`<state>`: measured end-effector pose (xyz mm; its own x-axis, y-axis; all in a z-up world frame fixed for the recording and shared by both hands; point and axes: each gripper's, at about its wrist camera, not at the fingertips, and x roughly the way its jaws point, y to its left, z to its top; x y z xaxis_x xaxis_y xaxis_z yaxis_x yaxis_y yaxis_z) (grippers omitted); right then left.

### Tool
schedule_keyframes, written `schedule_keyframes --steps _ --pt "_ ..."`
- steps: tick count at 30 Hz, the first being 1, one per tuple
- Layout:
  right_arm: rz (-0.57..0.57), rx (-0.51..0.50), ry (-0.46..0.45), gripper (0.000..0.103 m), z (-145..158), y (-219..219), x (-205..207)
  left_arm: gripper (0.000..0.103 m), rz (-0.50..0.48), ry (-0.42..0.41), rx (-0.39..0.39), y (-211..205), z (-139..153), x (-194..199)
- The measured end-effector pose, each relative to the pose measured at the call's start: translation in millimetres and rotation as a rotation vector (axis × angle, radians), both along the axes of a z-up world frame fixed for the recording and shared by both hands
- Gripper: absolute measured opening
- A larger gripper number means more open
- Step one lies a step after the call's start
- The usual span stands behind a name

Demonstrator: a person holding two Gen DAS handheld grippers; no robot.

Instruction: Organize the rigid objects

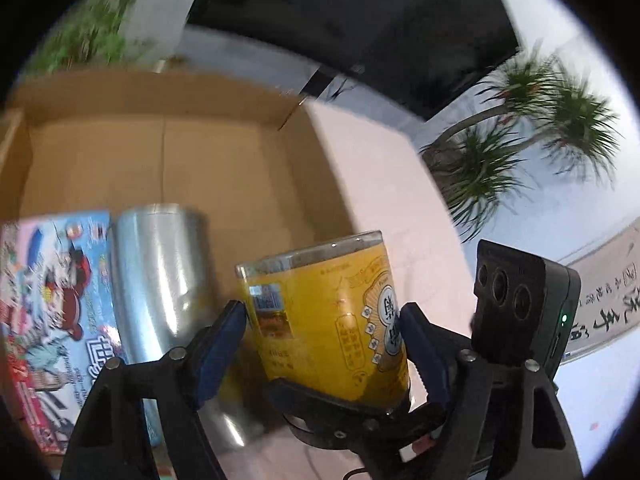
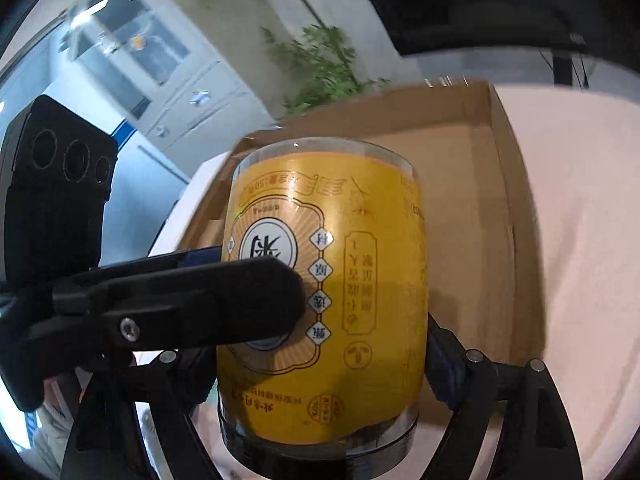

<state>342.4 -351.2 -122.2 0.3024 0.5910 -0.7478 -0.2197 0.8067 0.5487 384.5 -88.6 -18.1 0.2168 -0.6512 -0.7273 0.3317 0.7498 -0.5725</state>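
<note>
A clear jar with a yellow label [image 1: 320, 320] [image 2: 344, 288] is held upside down between both grippers, above the near edge of an open cardboard box [image 1: 168, 152] [image 2: 472, 200]. My left gripper [image 1: 324, 324] has its blue pads against the jar's sides. My right gripper [image 2: 320, 364] also closes on the jar near its dark lid. In the right wrist view the left gripper's finger [image 2: 192, 300] crosses the jar's front. Inside the box lie a silver can [image 1: 160, 280] and a colourful flat box [image 1: 52, 312].
The cardboard box stands on a pale pink tabletop [image 1: 380, 184] [image 2: 580, 240]. A dark screen [image 1: 360, 20] and potted plants [image 1: 512, 148] stand behind. White cabinets [image 2: 160, 60] are at the back left.
</note>
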Motion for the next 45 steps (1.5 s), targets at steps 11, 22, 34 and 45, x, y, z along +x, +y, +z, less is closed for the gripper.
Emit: schedule_keyframes --steps 11,22,34,45 --pt "0.001 -0.115 0.082 0.086 -39.8 32.0 -1.2 0.064 -0.035 -0.02 0.05 7.6 -6.8 -6.4" --pt "0.011 -0.228 0.047 0.09 -11.5 53.2 -0.2 0.044 -0.027 -0.086 0.109 18.5 3.6 -16.1" --pt "-0.075 -0.151 -0.176 0.095 31.1 14.3 -67.7 0.098 0.269 -0.551 0.254 106.2 55.2 -139.5" --pt "-0.193 -0.462 -0.007 0.053 -36.6 -56.5 -140.3 0.101 0.062 -0.528 0.337 74.1 18.7 -201.9"
